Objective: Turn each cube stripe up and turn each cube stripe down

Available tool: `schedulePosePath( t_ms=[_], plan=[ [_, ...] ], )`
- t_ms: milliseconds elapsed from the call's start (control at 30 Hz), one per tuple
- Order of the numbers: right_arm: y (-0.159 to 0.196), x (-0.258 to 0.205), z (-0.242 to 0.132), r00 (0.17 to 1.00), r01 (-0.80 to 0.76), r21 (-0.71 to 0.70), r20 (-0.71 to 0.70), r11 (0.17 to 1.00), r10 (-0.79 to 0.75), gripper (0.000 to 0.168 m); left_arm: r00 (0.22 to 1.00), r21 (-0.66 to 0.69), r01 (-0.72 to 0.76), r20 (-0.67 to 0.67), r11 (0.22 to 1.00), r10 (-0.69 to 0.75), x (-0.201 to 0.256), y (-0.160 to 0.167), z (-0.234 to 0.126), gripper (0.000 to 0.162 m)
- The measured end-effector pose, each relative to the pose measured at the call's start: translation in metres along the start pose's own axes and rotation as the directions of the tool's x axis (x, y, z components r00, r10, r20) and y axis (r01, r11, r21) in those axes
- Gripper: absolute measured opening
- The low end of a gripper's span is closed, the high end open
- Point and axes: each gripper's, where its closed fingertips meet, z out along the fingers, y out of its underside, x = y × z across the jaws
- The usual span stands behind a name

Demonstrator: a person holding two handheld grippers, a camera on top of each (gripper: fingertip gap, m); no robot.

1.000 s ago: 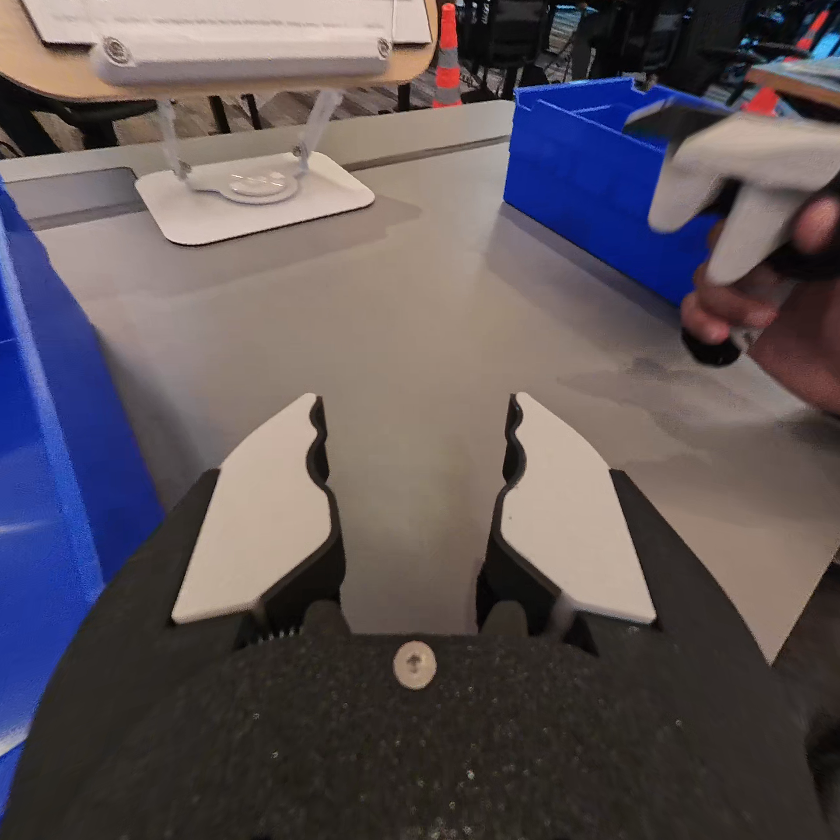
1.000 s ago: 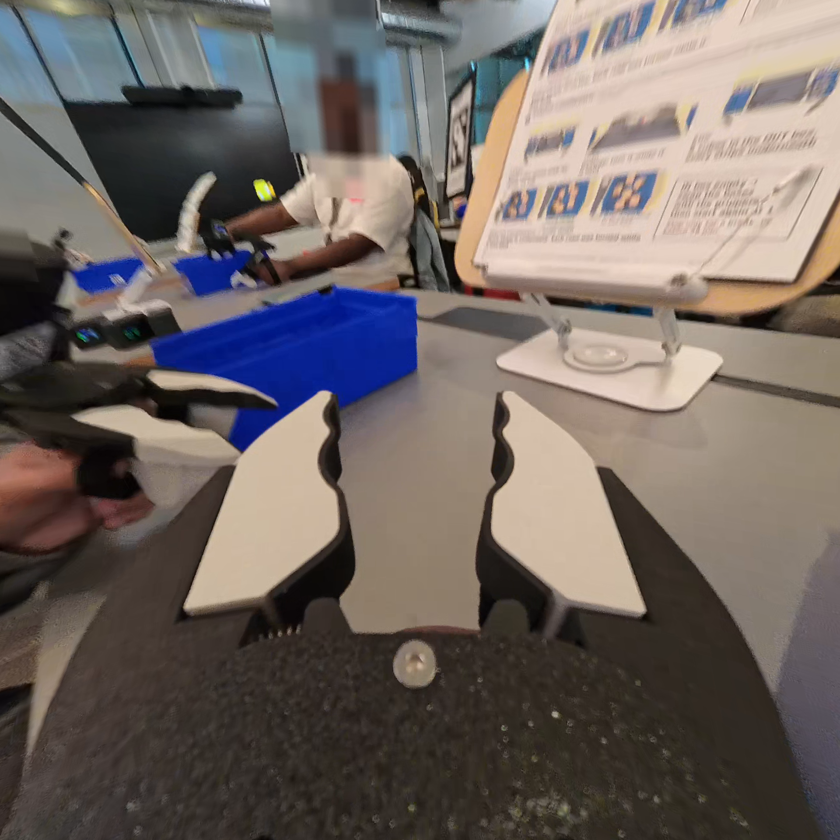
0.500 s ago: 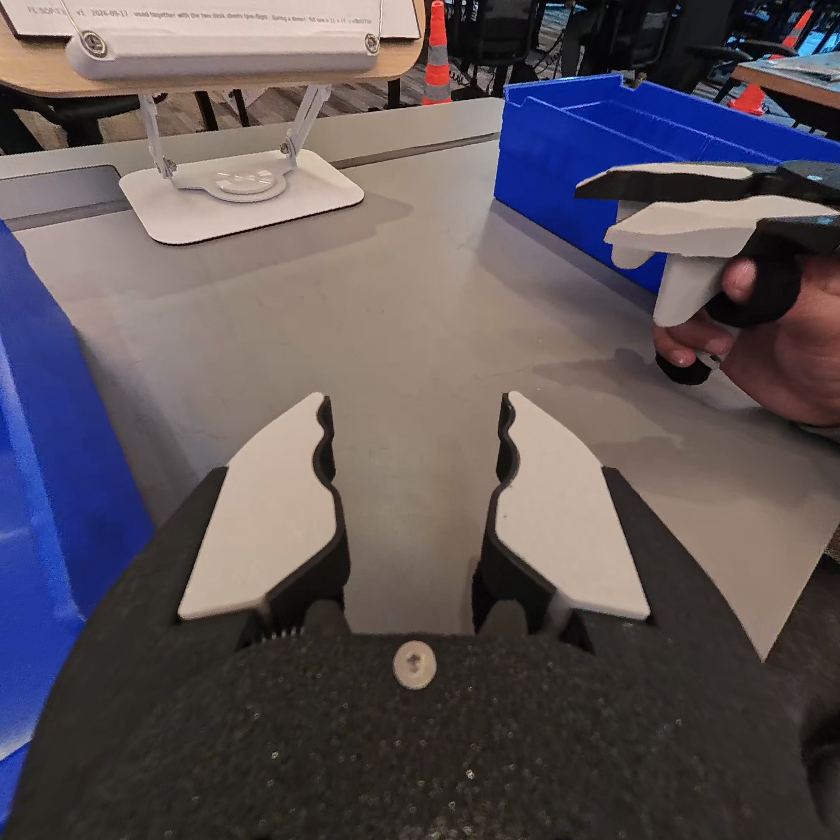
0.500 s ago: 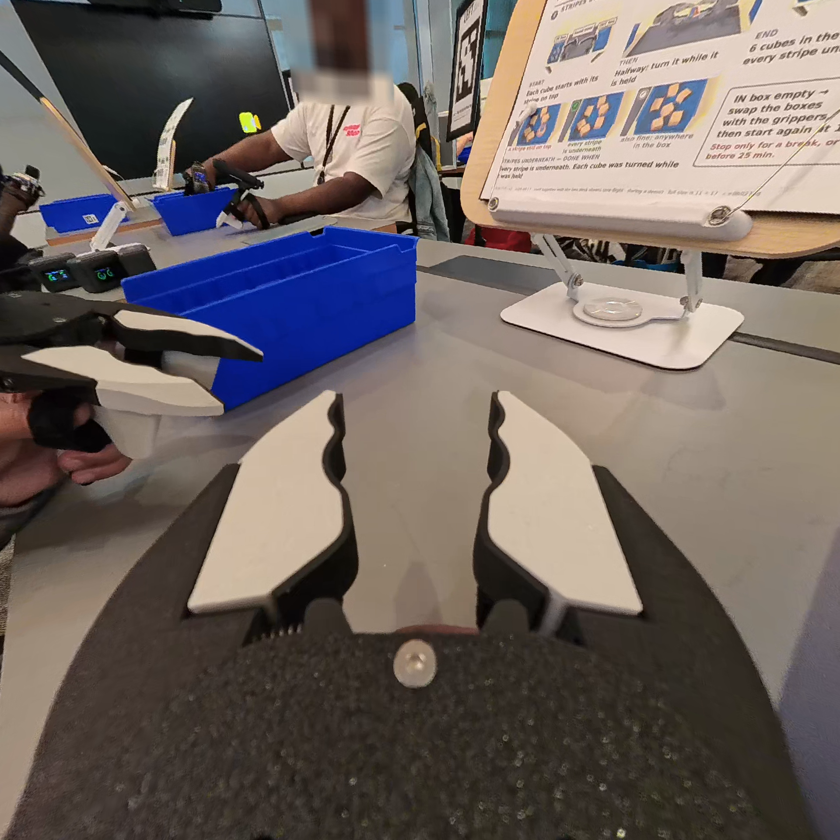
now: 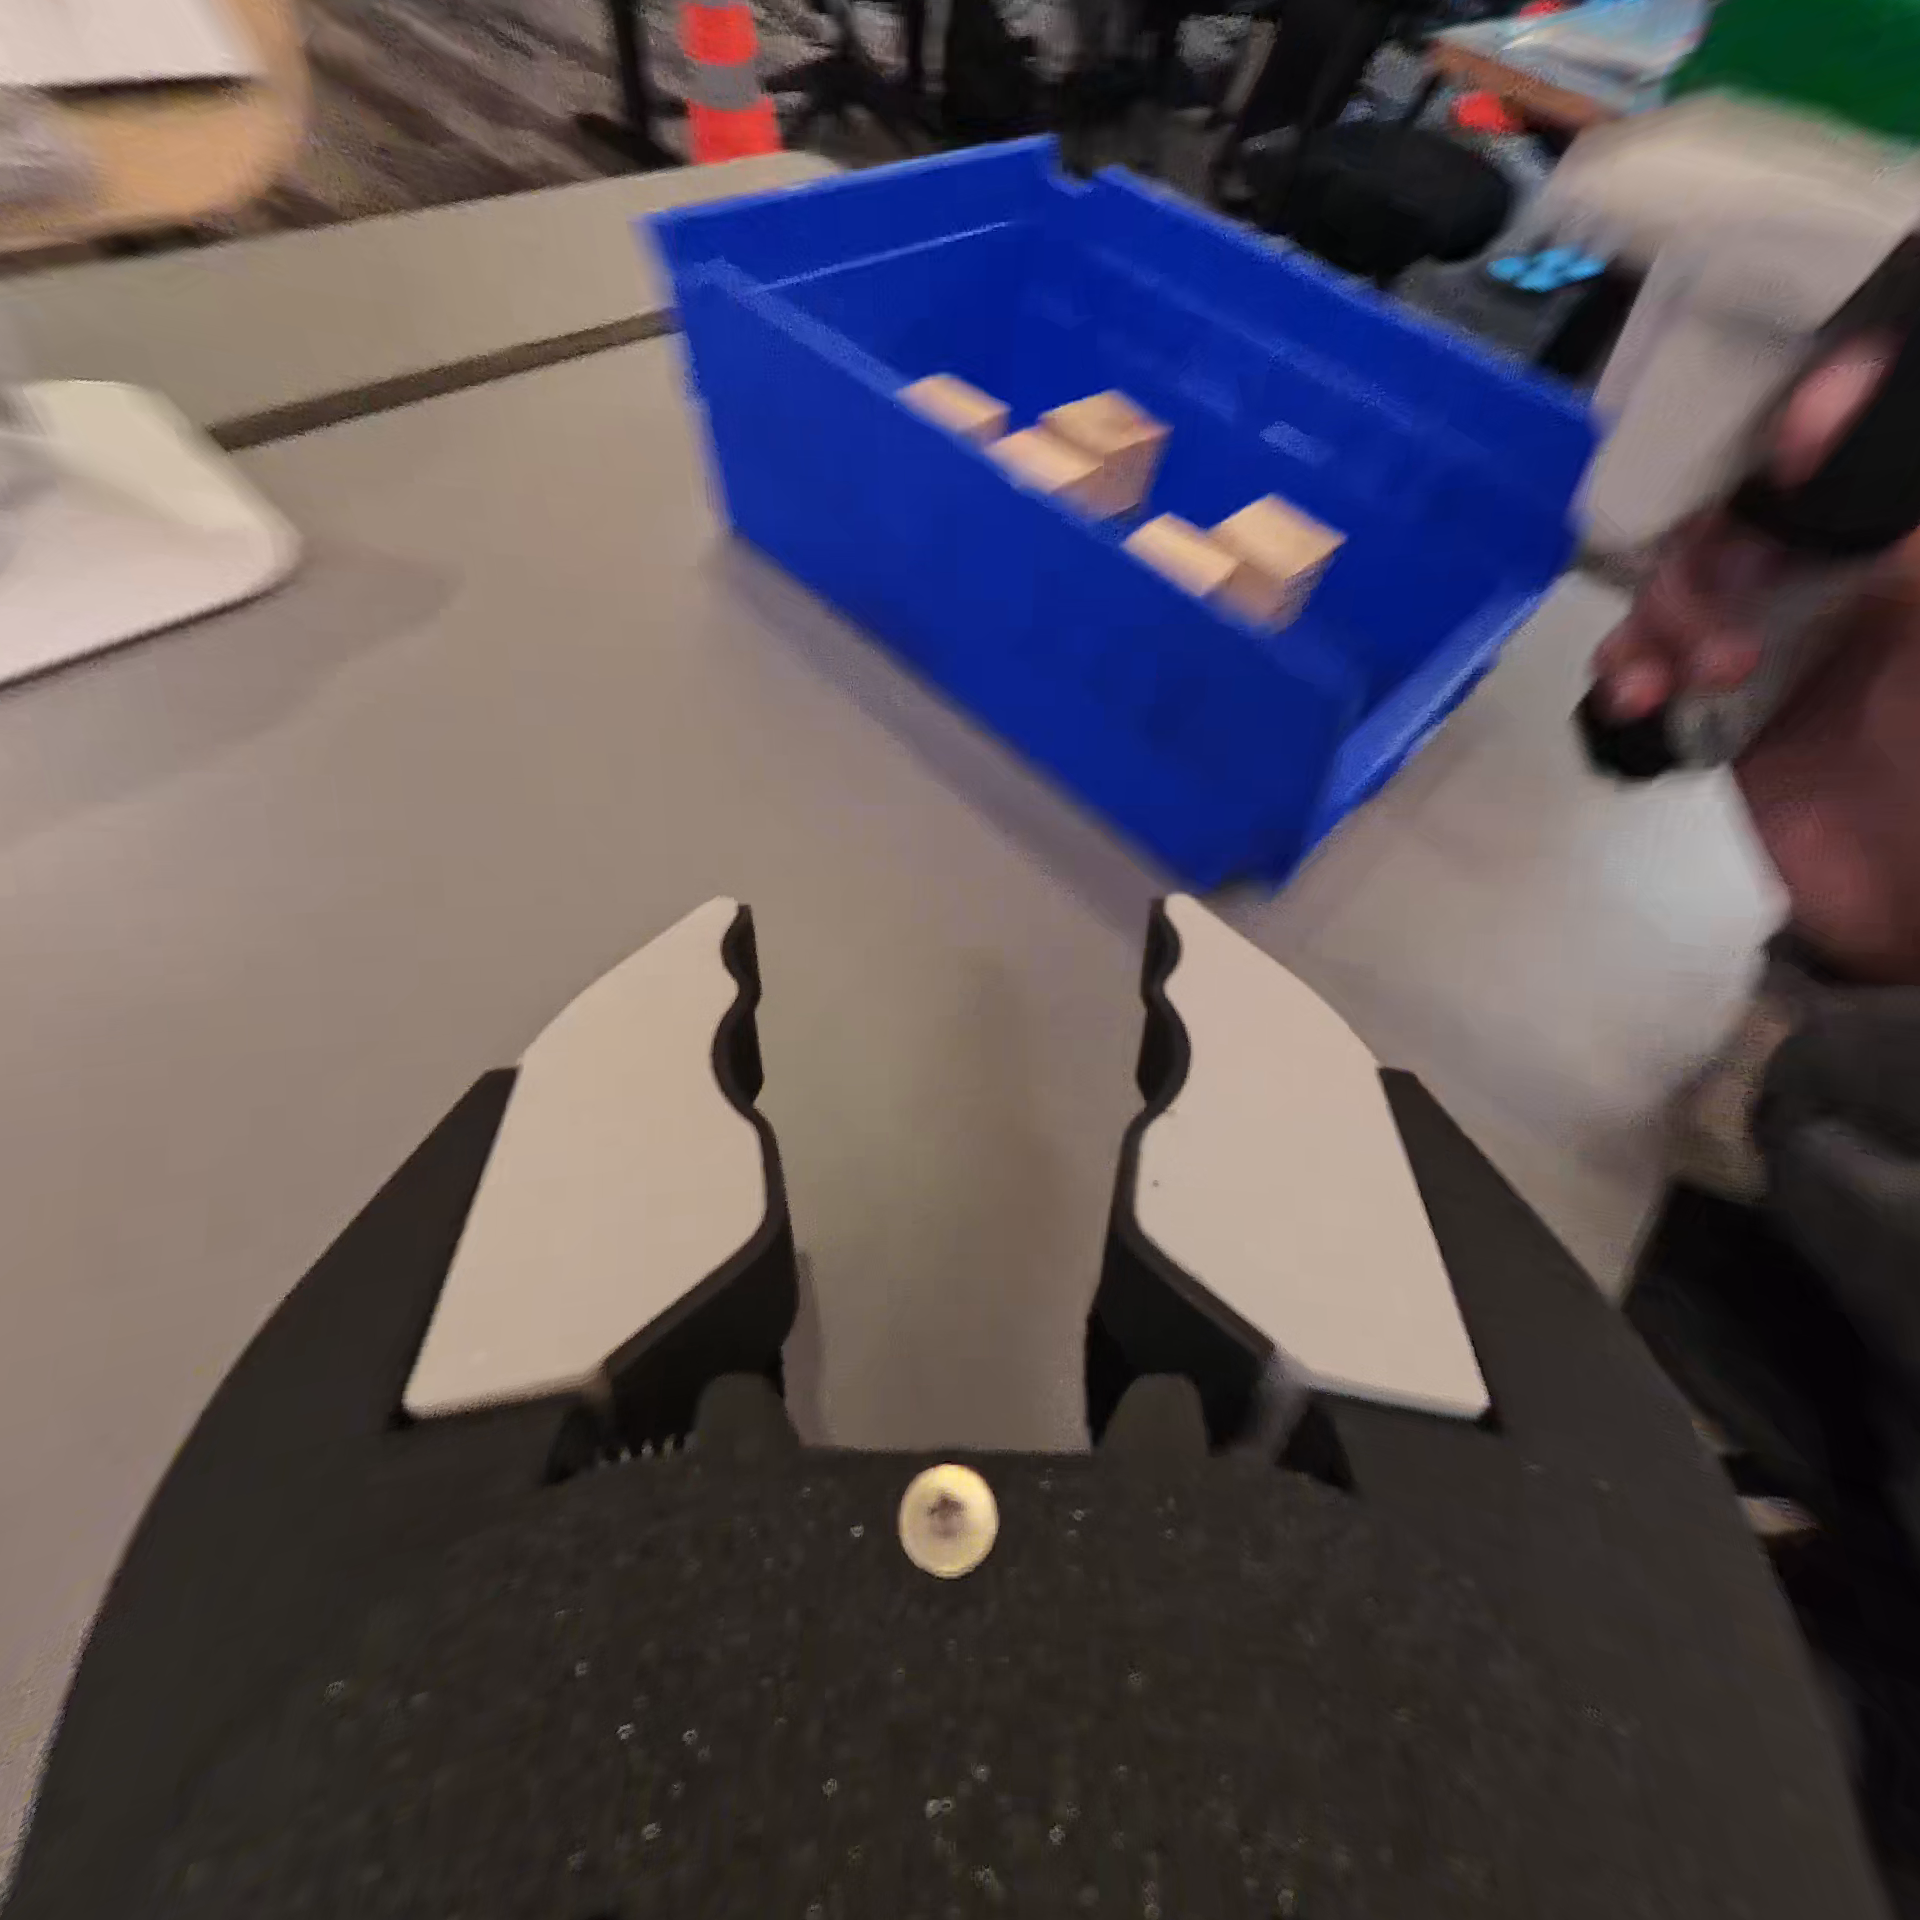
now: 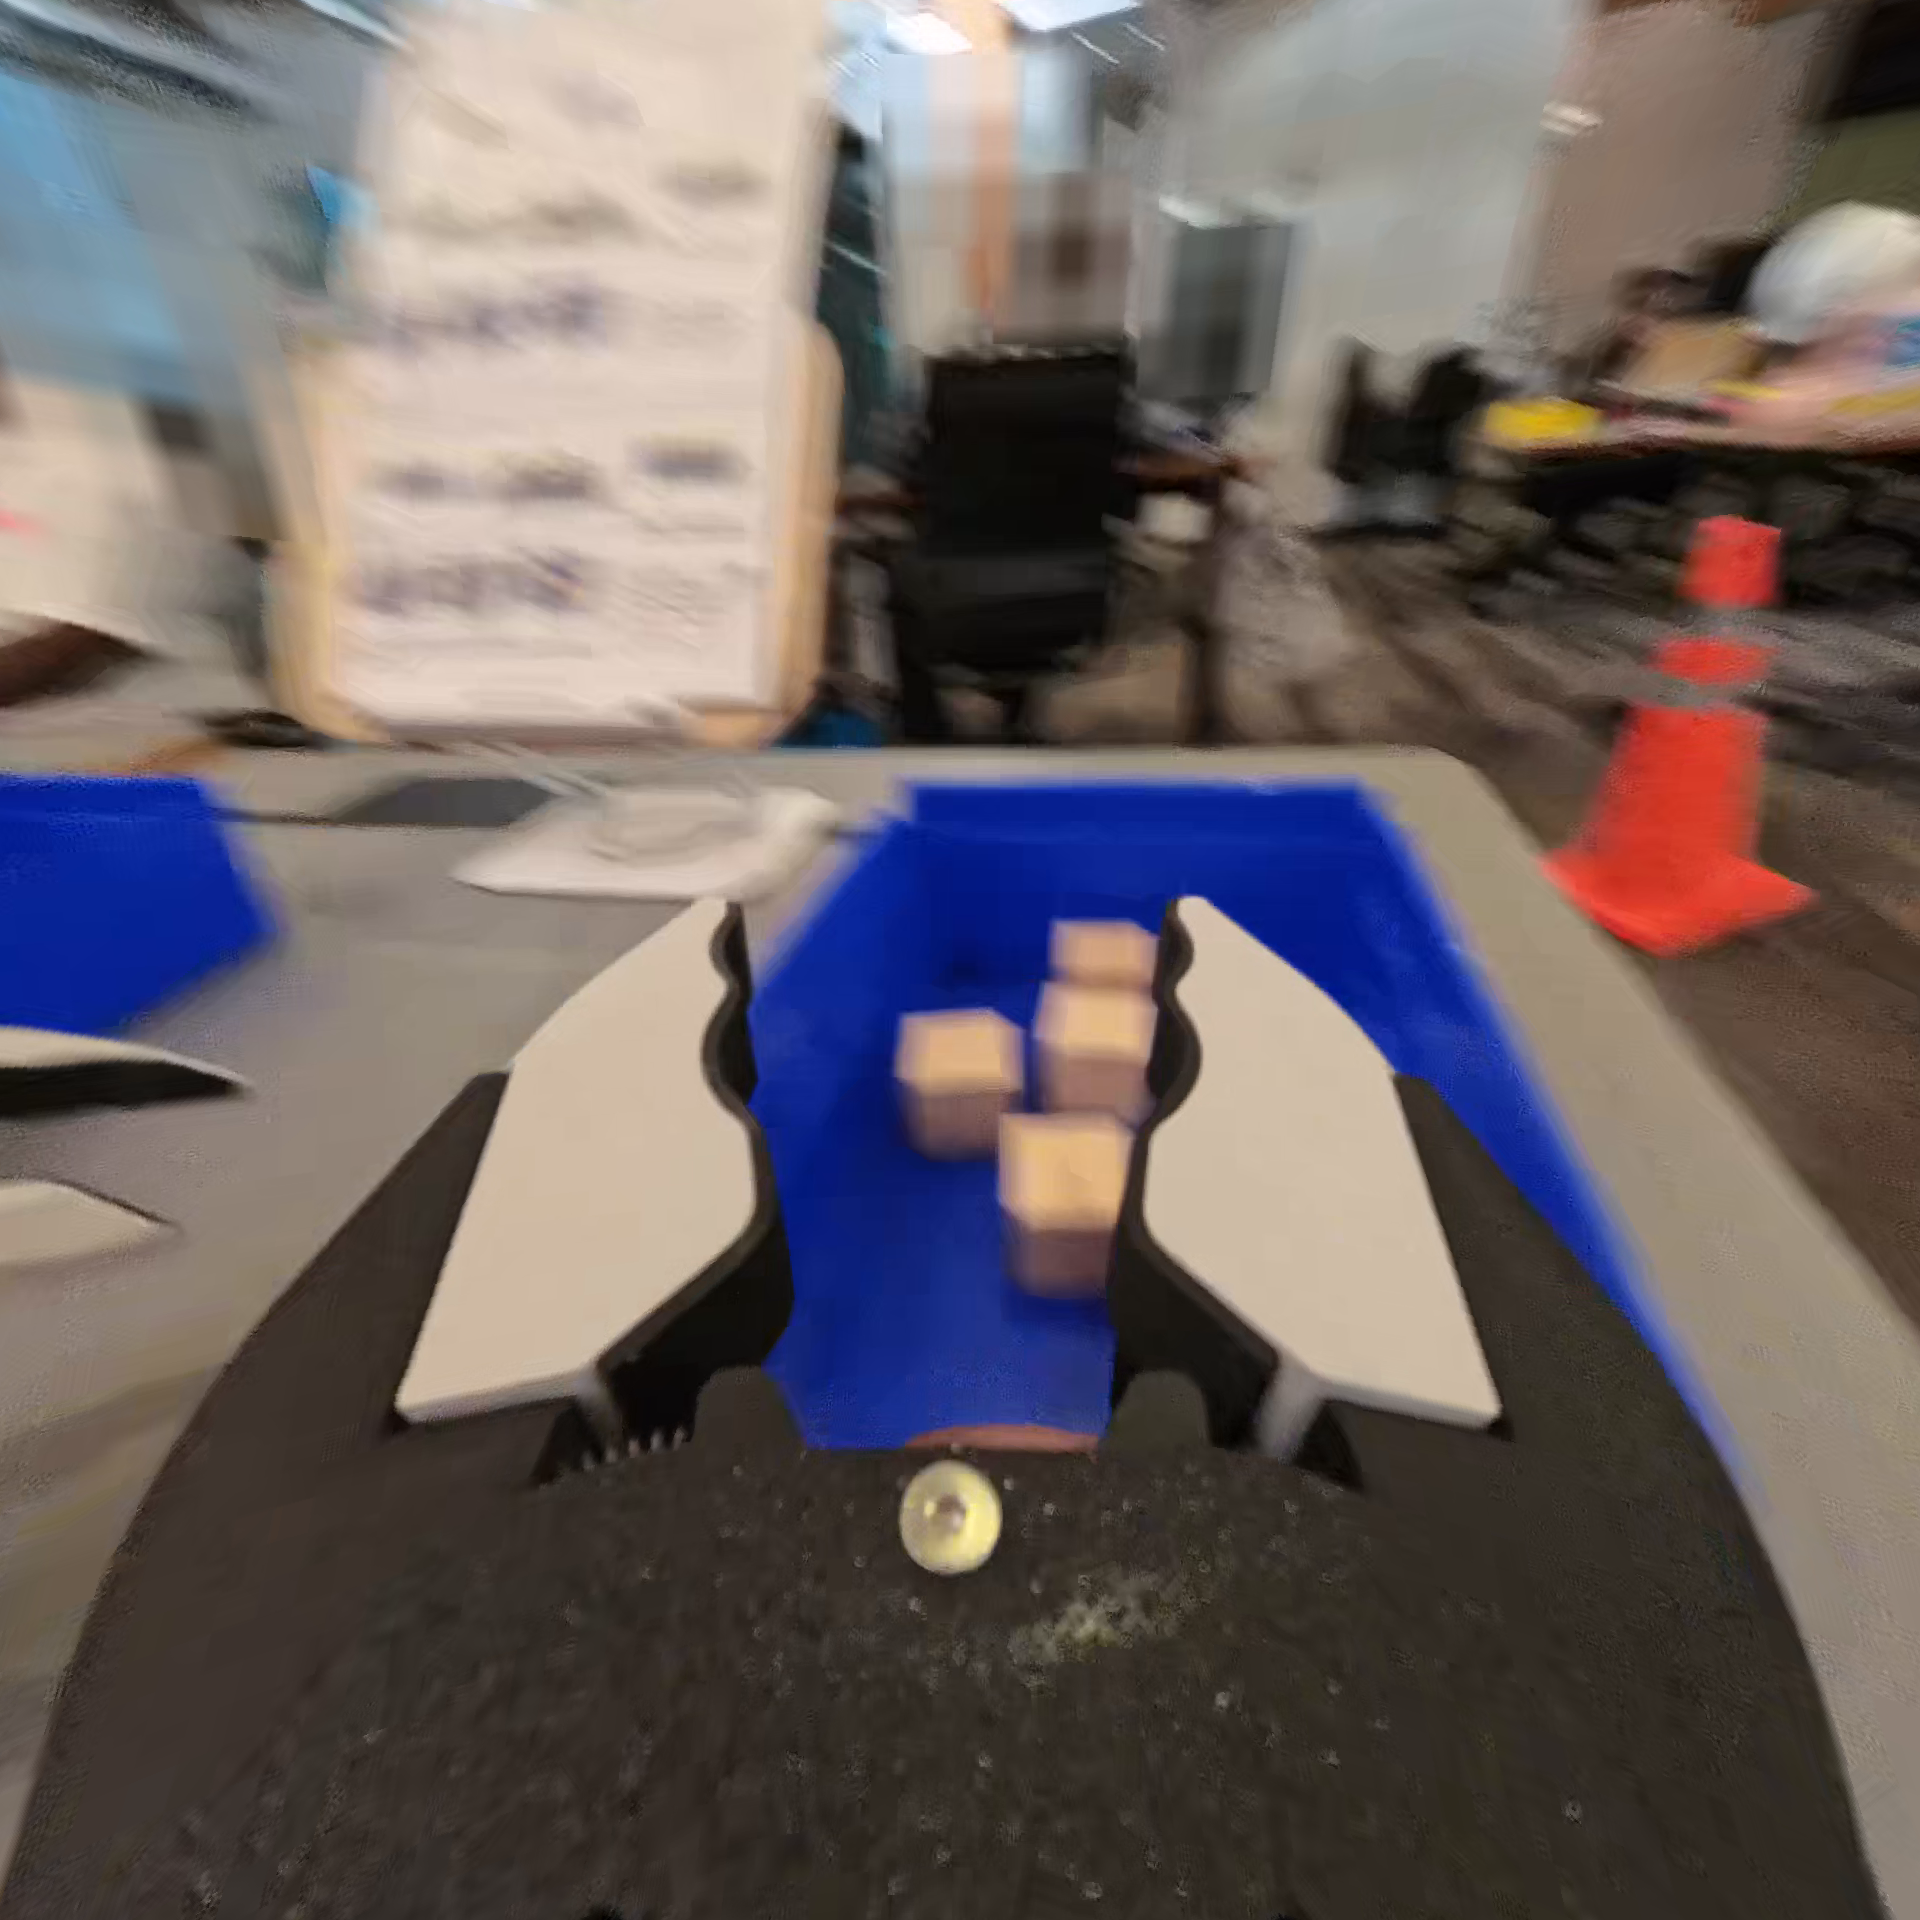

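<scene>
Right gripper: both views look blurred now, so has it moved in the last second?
Yes. The right gripper swung right, from the stand to over the blue bin of cubes.

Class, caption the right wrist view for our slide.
Open right claw poised over blue bin holding wooden cubes.

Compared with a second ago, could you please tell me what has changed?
Both grippers swung toward the blue bin holding wooden cubes; the right gripper now hangs over it, the left gripper faces it. Nothing was grasped. Both remain open and empty.
</scene>
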Motion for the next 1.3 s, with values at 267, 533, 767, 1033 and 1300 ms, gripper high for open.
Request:
schedulePosePath(
  t_ms=[267, 533, 767, 1033, 1300],
  plan=[
    [0.072, 0.086, -0.078, 0.959, -0.118, -0.190, -0.276, 0.975, 0.062, 0.080, 0.996, -0.146, 0.089, 0.004, 0.985, -0.089, 0.072, 0.002, 0.144, 0.090],
    [0.093, 0.073, -0.037, 0.978, -0.101, -0.264, -0.202, 0.959, 0.048, 0.056, 0.972, -0.087, 0.227, 0.077, 0.970, -0.221, 0.040, 0.000, 0.127, 0.057],
    [0.093, 0.040, -0.023, 0.985, -0.112, -0.246, -0.157, 0.963, 0.075, 0.038, 0.949, -0.058, 0.302, 0.111, 0.952, -0.294, 0.012, 0.008, 0.095, 0.036],
    [0.086, -0.018, -0.032, 0.956, 0.085, -0.358, -0.233, 0.930, -0.177, 0.007, 0.964, -0.112, 0.163, 0.230, 0.980, -0.134, -0.012, 0.038, 0.018, 0.026],
    [0.083, -0.161, 0.016, 0.978, 0.201, -0.342, 0.017, 0.918, -0.208, 0.006, 0.877, -0.081, 0.200, 0.460, 0.976, -0.141, -0.090, 0.077, -0.106, 0.019]
  ],
)
